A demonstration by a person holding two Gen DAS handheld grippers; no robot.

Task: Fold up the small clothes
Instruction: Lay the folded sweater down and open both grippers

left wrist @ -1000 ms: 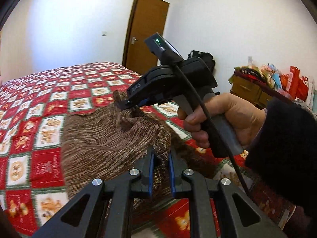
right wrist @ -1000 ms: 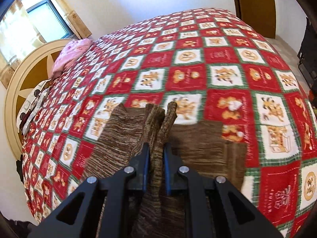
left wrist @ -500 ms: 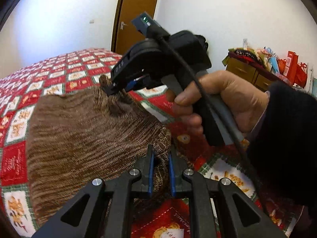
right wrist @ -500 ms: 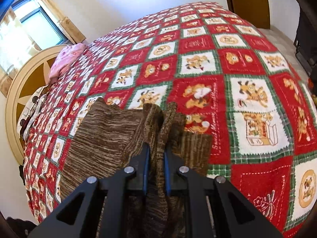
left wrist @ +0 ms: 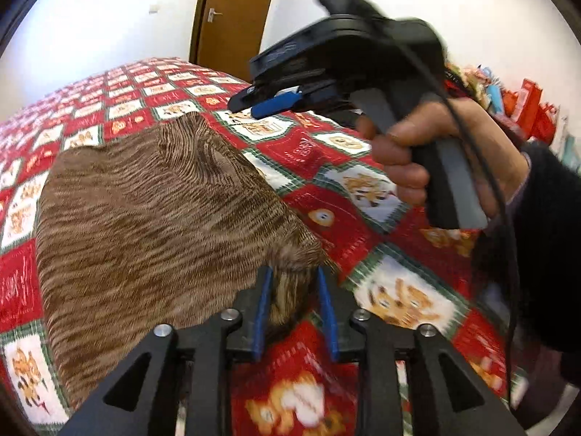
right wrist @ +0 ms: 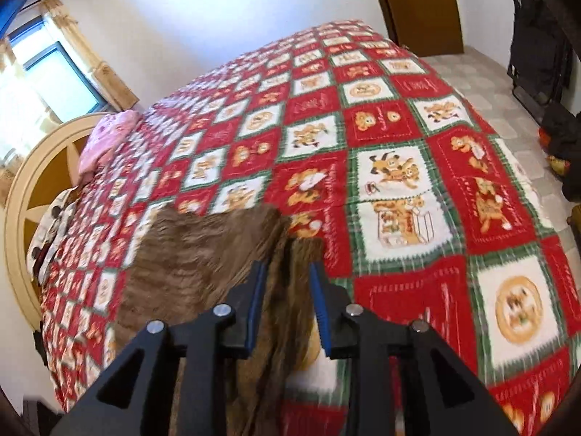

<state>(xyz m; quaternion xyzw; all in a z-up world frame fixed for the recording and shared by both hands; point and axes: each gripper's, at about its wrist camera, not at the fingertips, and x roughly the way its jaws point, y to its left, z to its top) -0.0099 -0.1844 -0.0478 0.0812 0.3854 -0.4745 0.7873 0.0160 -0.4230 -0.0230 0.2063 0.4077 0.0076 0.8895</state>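
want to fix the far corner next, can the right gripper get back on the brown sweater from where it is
Probably yes: the right gripper has its jaws parted with the brown sweater lying directly between and ahead of them on the quilt, nothing visible in between.

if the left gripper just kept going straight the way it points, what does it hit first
Most likely the brown knit garment: its corner already lies between the open fingers of the left gripper, with the patterned bedspread right under it. Depth is hard to judge.

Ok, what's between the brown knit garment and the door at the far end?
Only the red patchwork bedspread, with nothing lying on it. The left wrist view shows it running from the brown knit garment to the door.
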